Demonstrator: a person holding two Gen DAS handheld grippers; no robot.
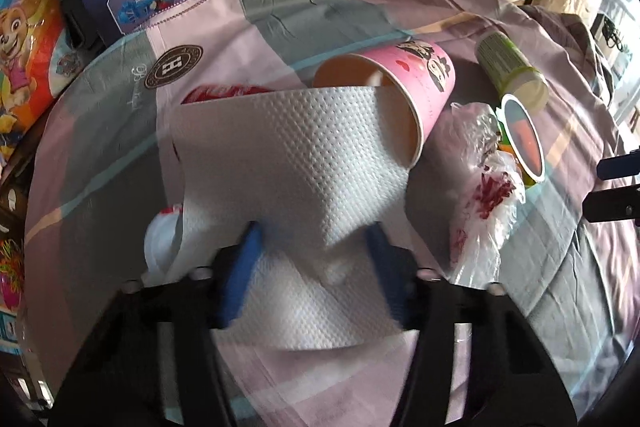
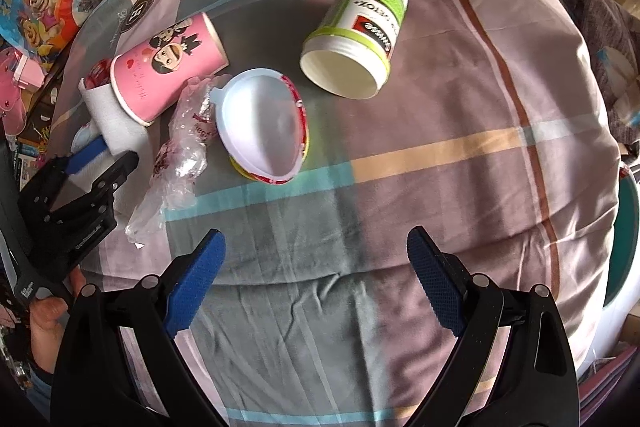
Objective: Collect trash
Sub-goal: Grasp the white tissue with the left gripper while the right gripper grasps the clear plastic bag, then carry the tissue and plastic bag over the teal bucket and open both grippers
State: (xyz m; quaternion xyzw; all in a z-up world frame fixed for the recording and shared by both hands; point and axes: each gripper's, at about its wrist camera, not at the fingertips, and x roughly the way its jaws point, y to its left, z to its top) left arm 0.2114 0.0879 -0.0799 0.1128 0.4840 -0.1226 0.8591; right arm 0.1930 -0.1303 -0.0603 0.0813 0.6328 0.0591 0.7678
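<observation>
A white paper towel [image 1: 304, 163] is draped over the trash at the left of the checked bedsheet [image 2: 440, 131], and it is pinched between the blue pads of the left gripper [image 1: 314, 239], whose jaws are drawn in against the bunched sheet. Under the towel's upper left edge a red wrapper [image 1: 224, 93] is partly seen. Just beside it a pink paper cup [image 2: 168, 67] is laid on its side, its open rim touched by the towel. To the right of the cup a crumpled clear plastic bag [image 2: 180, 155] is stretched along the sheet, and against it an empty white tub [image 2: 264, 131] with a red and yellow rim is tipped on its side. Further right a green-labelled jar [image 2: 356, 35] is lying open-mouthed, apart from the tub. The right gripper [image 2: 316, 279] is held above bare sheet, jaws wide apart, with nothing between them.
</observation>
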